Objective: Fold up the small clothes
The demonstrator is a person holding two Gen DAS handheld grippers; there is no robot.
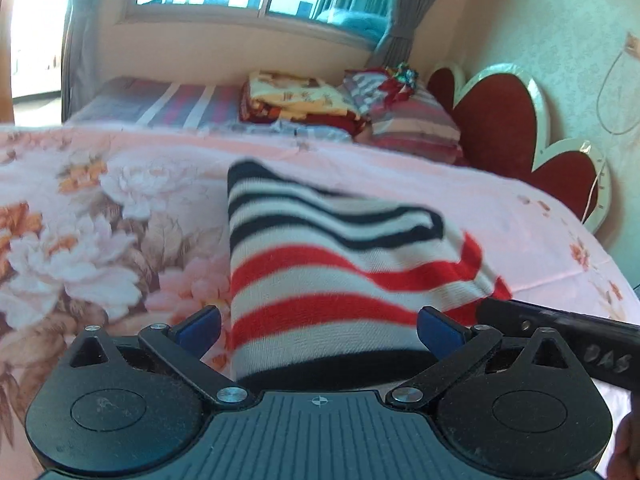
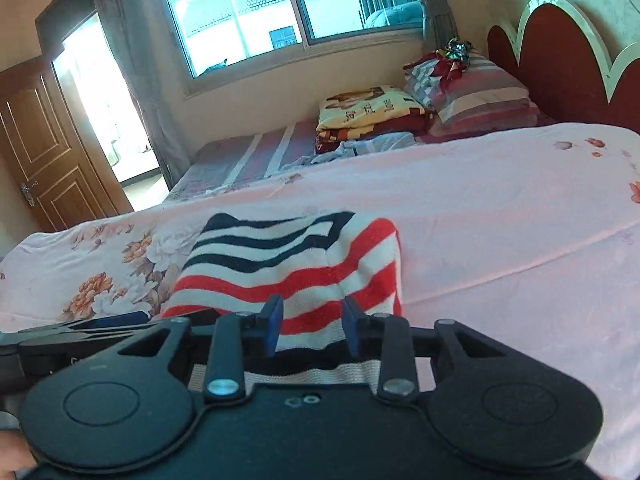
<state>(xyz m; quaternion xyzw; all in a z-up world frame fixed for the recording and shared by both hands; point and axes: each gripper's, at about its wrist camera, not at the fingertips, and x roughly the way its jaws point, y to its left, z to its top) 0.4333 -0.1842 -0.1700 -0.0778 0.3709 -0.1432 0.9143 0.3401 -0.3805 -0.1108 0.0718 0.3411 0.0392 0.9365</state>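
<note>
- Striped knit garment (image 1: 320,256), banded in navy, white and red, lies on the pink flowered bedspread (image 1: 100,208) of a bed, its navy stripes at the far end and red ones nearer the cameras
- Left tool (image 1: 318,328) stands with its blue pads wide apart; the garment passes between them, and neither pad presses on the cloth
- Right tool (image 2: 312,326) has its blue pads much closer together, with a bunched fold of the red-and-white part between them; whether the pads actually pinch the cloth I cannot tell
- In the left wrist view the right tool's black finger comes in from the lower right, just beside the garment's red edge
- In the right wrist view the left tool shows at the lower left, beside the garment
- Far side of the bed holds a folded yellow-and-maroon blanket (image 2: 372,110) next to striped pillows (image 2: 480,96), below a window (image 2: 256,12)
- Dark red scalloped headboard (image 1: 500,120) stands at the right, and a wooden door (image 2: 44,152) at the far left
</note>
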